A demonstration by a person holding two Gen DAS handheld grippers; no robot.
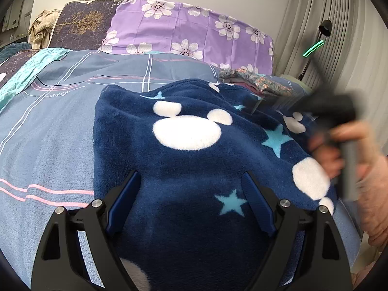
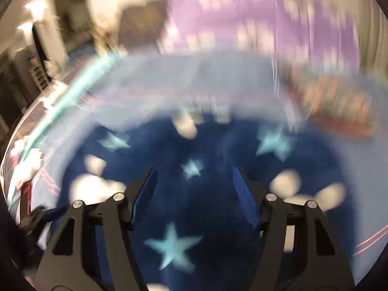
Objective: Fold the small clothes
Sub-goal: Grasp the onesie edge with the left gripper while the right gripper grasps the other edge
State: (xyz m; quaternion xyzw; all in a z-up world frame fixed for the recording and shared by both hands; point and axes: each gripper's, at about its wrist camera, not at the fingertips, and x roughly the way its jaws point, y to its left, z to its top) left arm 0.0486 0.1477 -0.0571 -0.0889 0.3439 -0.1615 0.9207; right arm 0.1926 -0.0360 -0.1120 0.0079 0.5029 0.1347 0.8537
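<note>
The navy fleece garment (image 1: 184, 160) is spread flat on the near part of the bed (image 1: 48, 126), ready for a fold, while the left gripper (image 1: 191, 203) and right gripper (image 2: 194, 194) are held over it, jaws wide and empty.

Left wrist cam: low over near edge of bed, facing far toward wall, angled down past own left gripper (image 1: 191, 201). Close on navy fleece garment (image 1: 194, 150) w/ white spots and stars; blue plaid bedsheet (image 1: 48, 131) around it, purple floral pillow (image 1: 194, 29) far, curtain (image 1: 327, 24) far right.

Right wrist cam: set further right, pitched steeper down, v. close over same navy fleece garment (image 2: 206, 206), framed by right gripper (image 2: 192, 196). Heavily blurred.

Shared: garment, bedsheet (image 2: 194, 77), purple pillow (image 2: 242, 24), folded patterned pile (image 1: 257, 82) (image 2: 339, 106) far right.
</note>
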